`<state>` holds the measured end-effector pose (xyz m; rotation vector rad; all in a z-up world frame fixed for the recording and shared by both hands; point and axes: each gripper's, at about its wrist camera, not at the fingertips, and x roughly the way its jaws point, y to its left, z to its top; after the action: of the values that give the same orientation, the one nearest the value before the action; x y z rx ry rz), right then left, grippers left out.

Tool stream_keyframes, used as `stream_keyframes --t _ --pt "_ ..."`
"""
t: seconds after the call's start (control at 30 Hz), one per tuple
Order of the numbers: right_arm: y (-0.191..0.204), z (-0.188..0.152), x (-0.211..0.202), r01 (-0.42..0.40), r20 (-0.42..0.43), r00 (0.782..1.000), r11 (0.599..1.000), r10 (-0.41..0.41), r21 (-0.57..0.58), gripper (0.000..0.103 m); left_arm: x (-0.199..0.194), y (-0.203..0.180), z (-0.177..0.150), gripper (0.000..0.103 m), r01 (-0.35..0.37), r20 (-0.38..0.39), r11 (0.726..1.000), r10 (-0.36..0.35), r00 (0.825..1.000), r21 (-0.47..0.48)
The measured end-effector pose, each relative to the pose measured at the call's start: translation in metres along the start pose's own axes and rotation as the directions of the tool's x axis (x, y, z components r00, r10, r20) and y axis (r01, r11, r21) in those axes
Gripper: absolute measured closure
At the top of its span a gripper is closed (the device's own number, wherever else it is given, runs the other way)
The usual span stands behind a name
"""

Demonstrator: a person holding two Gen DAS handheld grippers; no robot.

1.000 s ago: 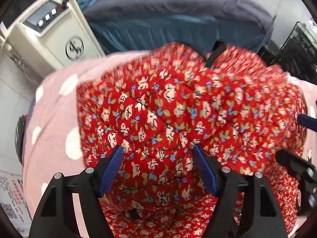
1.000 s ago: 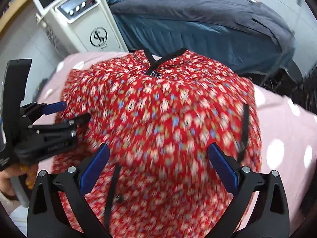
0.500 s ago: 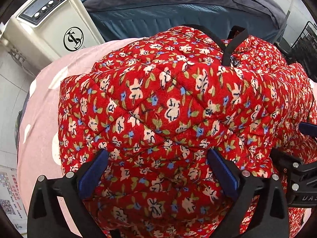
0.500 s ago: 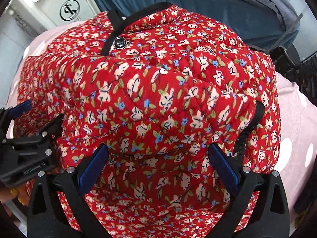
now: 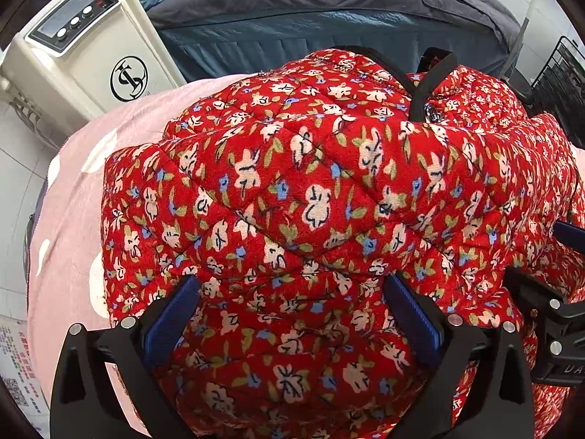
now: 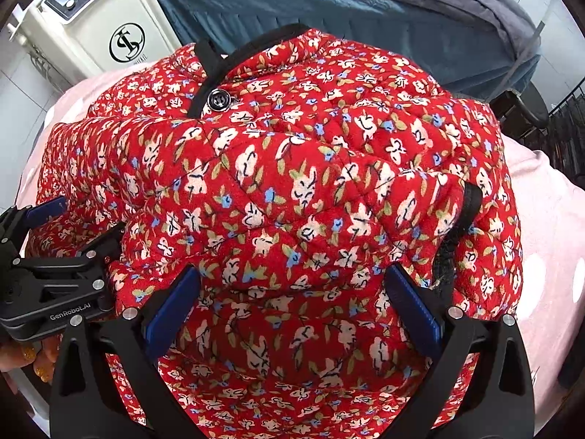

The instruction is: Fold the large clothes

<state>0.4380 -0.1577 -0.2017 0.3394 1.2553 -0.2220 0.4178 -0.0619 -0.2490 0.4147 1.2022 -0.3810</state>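
A red quilted floral jacket (image 5: 310,190) with black trim and a black button (image 6: 217,99) lies folded over on a pink spotted cover (image 5: 73,190). It also fills the right wrist view (image 6: 292,190). My left gripper (image 5: 290,314) is open, its blue pads either side of the padded fold, pressed close against it. My right gripper (image 6: 292,311) is open the same way over the jacket's right half. The left gripper shows at the left edge of the right wrist view (image 6: 44,256). The right gripper shows at the right edge of the left wrist view (image 5: 548,314).
A cream machine with a control panel (image 5: 84,58) stands at the back left. A bed with dark blue and grey covers (image 5: 329,18) lies behind the jacket. A black wire rack (image 5: 563,73) is at the far right. The pink cover (image 6: 541,219) extends to the right.
Both grippers have moved in closer and lower over the jacket. The jacket's lower part has come up and over onto the upper part. The left jaws have opened wider.
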Motion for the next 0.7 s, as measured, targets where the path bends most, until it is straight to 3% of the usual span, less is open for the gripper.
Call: stream_keyframes --t 0.13,0.27,0.4,0.57,0.7 --pt "-0.006 -0.02 -0.023 -0.026 0.029 0.999 1.0 0.026 0.007 0.005 -0.019 -0.001 -0.012 0.007 0.016 0.023 1.0 -0.016 1.0 0.001" --pt "-0.026 -0.049 -0.067 -0.133 0.099 0.987 0.987 0.125 0.086 0.005 -0.063 0.003 -0.034 0.007 0.075 0.047 0.997 -0.074 0.996 -0.015" --pt "-0.058 -0.099 -0.097 -0.207 0.128 0.974 0.965 0.188 0.16 0.005 -0.108 0.024 -0.094 0.007 0.168 0.099 0.985 -0.163 0.982 -0.044" --pt "-0.128 -0.194 -0.113 -0.17 0.056 0.985 0.947 0.16 0.273 0.005 -0.125 0.078 -0.195 0.007 0.094 0.021 0.987 -0.092 0.995 -0.132" --pt "-0.183 -0.255 -0.118 -0.121 -0.014 0.991 0.928 0.135 0.354 0.005 -0.133 0.13 -0.261 0.008 0.077 -0.058 0.955 -0.098 0.993 -0.286"
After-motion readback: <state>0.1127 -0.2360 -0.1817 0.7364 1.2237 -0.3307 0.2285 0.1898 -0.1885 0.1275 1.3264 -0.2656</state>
